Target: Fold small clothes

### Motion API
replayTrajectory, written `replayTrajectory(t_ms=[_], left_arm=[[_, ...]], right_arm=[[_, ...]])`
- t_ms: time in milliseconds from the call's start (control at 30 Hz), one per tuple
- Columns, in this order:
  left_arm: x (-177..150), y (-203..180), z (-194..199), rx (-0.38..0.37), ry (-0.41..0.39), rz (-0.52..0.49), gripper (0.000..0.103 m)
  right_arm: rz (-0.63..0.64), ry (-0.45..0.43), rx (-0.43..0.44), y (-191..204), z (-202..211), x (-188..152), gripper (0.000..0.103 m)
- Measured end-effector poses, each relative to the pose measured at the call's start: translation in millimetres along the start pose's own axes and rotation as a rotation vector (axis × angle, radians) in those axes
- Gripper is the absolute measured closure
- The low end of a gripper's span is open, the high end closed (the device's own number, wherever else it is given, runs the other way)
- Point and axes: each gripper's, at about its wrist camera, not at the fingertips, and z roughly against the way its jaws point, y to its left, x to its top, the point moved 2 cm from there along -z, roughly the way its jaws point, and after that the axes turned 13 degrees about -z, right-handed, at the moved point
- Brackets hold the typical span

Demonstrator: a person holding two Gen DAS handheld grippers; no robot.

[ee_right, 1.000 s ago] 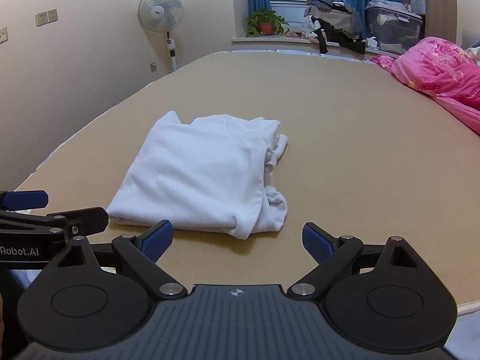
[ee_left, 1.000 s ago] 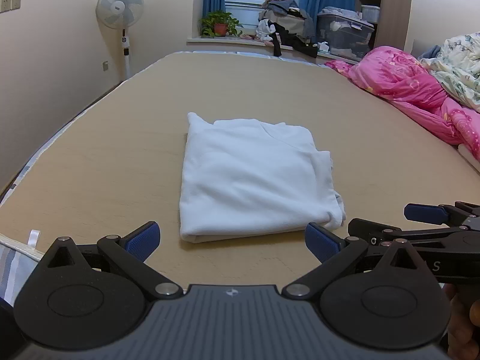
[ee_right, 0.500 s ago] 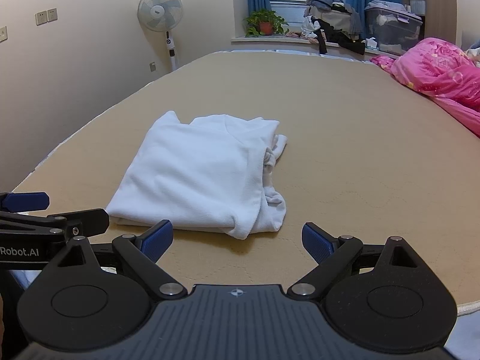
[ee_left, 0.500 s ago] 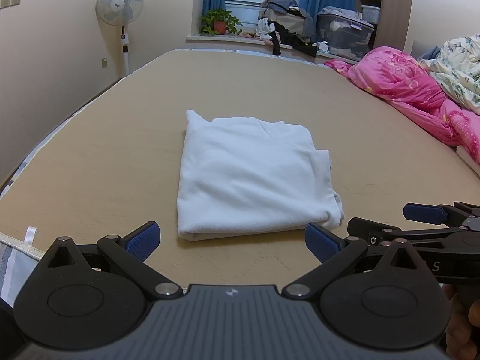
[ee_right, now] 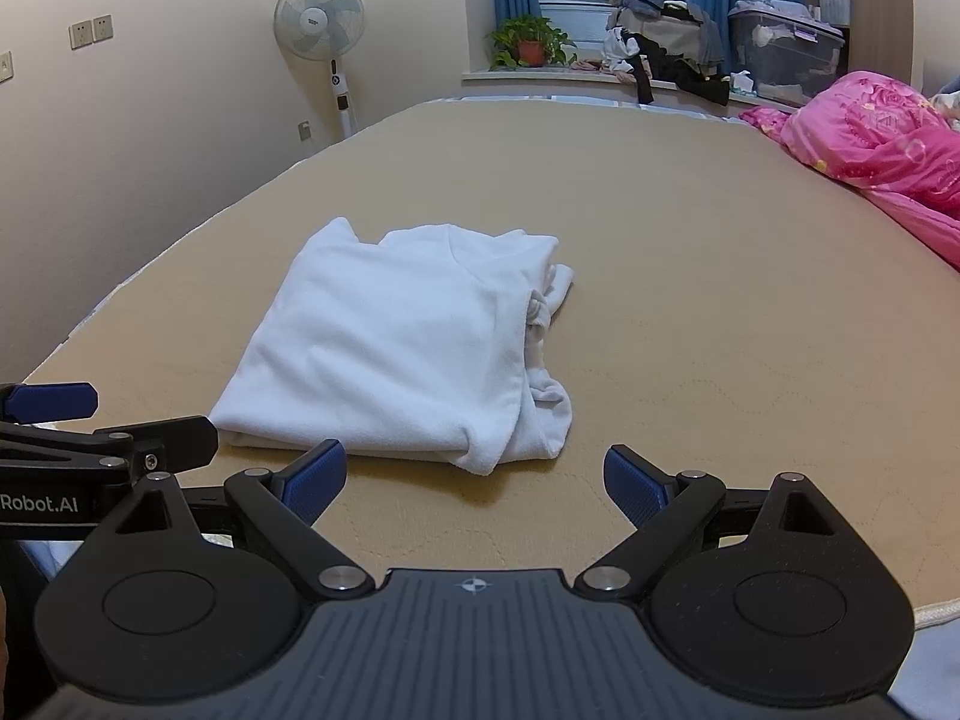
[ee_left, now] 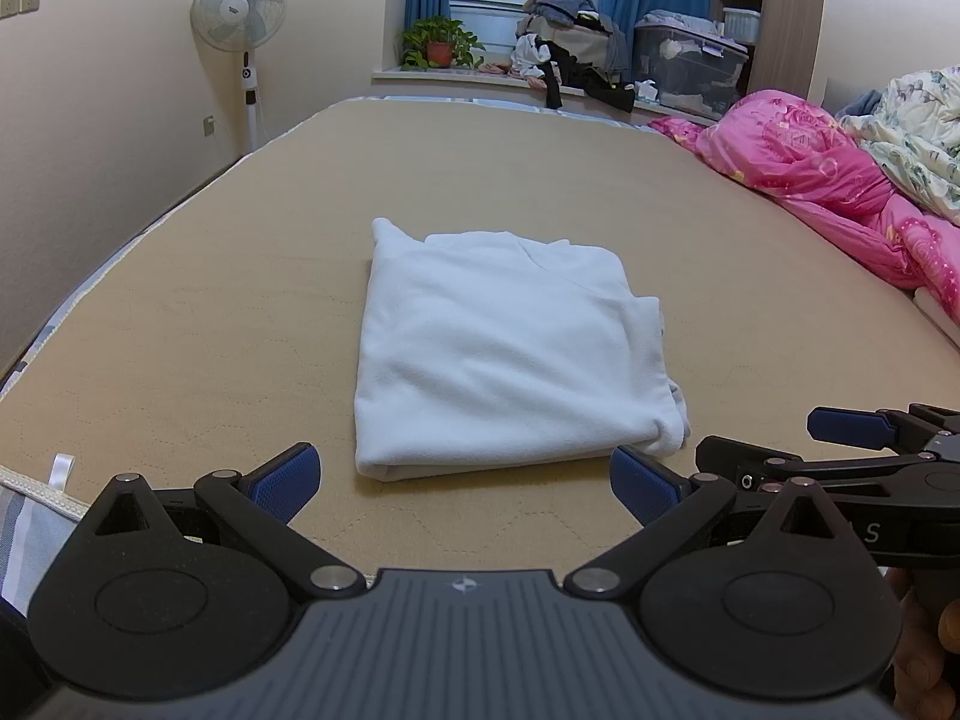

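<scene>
A white garment (ee_left: 504, 348) lies folded into a rough rectangle on the tan mattress (ee_left: 240, 300), with bunched layers along its right side (ee_right: 543, 360). My left gripper (ee_left: 462, 483) hovers just short of its near edge, open, nothing between the blue pads. My right gripper (ee_right: 474, 480) is also open and empty, near the garment's (ee_right: 396, 348) front right corner. Each gripper shows at the edge of the other's view: the right one (ee_left: 852, 456) low on the right, the left one (ee_right: 72, 432) low on the left.
A pink quilt (ee_left: 828, 192) and a floral blanket (ee_left: 912, 138) lie along the mattress's right side. A standing fan (ee_left: 240, 18) is by the left wall. A plant (ee_left: 438, 42), piled clothes (ee_left: 570, 54) and storage bins (ee_left: 690, 66) line the far window ledge.
Both grippers have stayed open and nearly still; the views have shifted only slightly. The garment has not moved.
</scene>
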Motion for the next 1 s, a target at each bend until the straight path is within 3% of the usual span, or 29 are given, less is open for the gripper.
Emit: replayTrajectory(t_ms=[1000], left_arm=[[-2.1, 2.6, -5.7, -0.004, 0.004, 0.004, 0.0]], right_arm=[[-0.002, 0.002, 0.001, -0.5, -2.2, -0.9, 0.01]])
